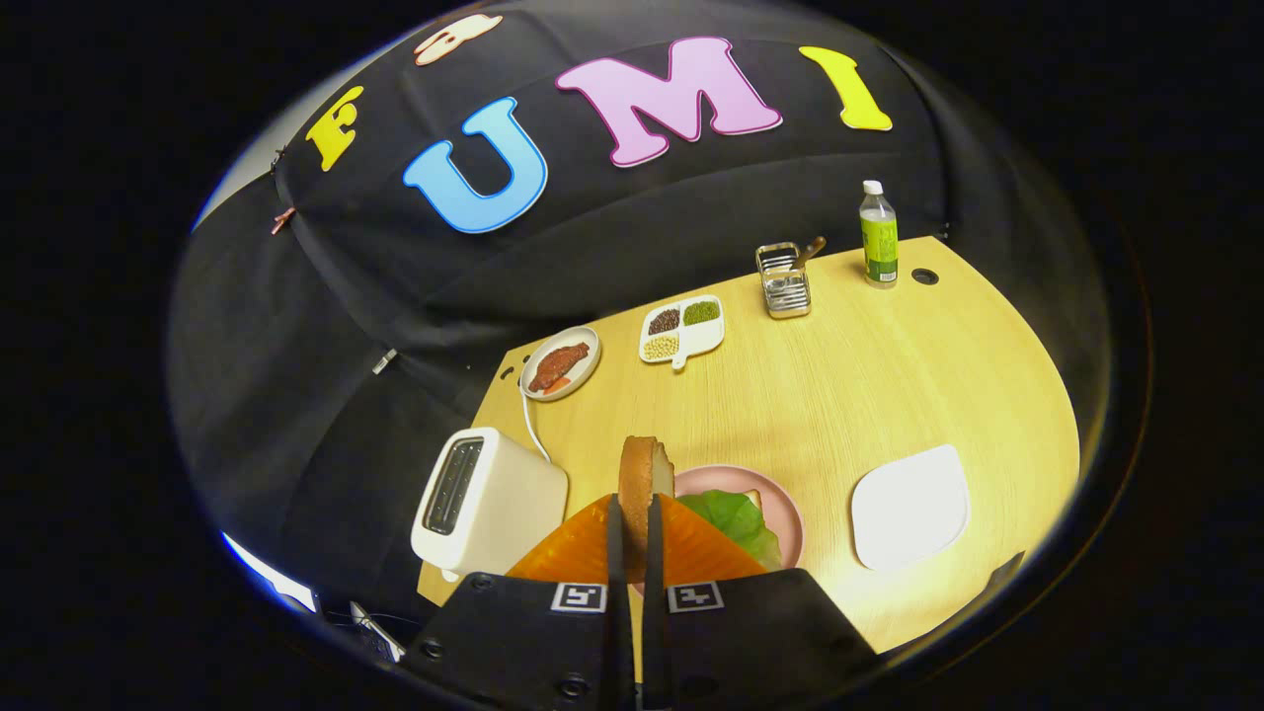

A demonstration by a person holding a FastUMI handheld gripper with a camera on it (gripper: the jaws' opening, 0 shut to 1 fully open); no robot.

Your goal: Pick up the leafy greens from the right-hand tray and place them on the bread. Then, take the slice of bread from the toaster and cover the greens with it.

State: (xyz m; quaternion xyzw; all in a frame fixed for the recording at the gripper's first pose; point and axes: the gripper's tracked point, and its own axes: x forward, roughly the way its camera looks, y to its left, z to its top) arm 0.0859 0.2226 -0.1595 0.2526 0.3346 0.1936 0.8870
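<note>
Left of pink plate [780, 494], toaster [484, 504]; bread slice [644, 472] in hand-held gripper [633, 513].

Tool [633, 513] clamps bread slice [644, 474] upright — above greens [736, 518] on pink plate [785, 509].

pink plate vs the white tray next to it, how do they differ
The pink plate is round, while the white tray is a rounded square. The pink plate carries leafy greens, while the white tray is bare. The pink plate lies just ahead of the gripper, whose orange fingers are shut on a bread slice held on edge; the white tray lies off to the side. Both lie flat on the wooden table.
</note>
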